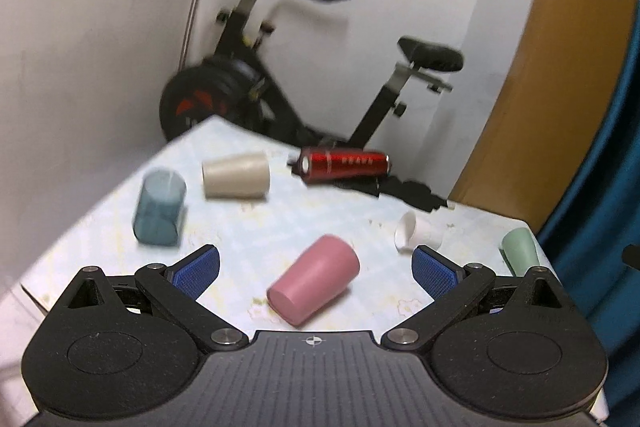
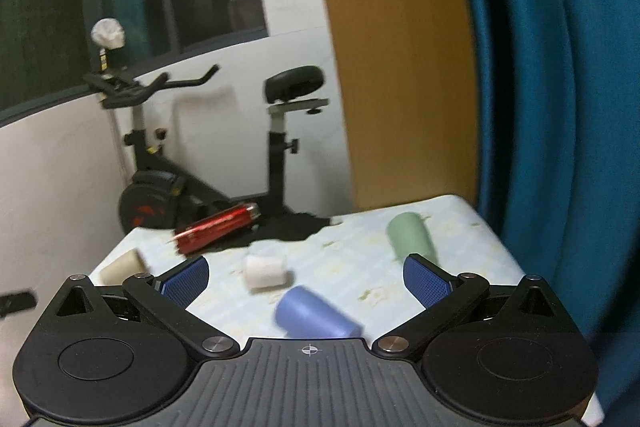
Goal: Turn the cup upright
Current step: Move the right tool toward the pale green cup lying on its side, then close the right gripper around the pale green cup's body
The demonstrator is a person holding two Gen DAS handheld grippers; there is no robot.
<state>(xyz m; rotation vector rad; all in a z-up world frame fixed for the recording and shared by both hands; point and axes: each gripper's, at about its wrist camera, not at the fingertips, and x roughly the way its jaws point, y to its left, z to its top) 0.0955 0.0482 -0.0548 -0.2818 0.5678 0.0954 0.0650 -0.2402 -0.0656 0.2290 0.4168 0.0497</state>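
Note:
Several cups lie on their sides on a pale patterned table (image 1: 248, 235). In the left wrist view a pink cup (image 1: 314, 279) lies between my open left gripper's (image 1: 316, 267) blue pads, base toward me. A beige cup (image 1: 236, 175), a small white cup (image 1: 416, 231) and a green cup (image 1: 520, 253) also lie tipped. A teal cup (image 1: 160, 207) stands mouth down. In the right wrist view a blue cup (image 2: 316, 315) lies just ahead of my open right gripper (image 2: 306, 277), with the white cup (image 2: 266, 271), green cup (image 2: 410, 237) and beige cup (image 2: 122, 267) beyond.
A red cylinder (image 1: 346, 163) lies on a black cloth (image 1: 408, 193) at the table's far edge. An exercise bike (image 1: 256, 83) stands behind the table by a white wall. A wooden panel (image 2: 400, 55) and a blue curtain (image 2: 560, 87) are on the right.

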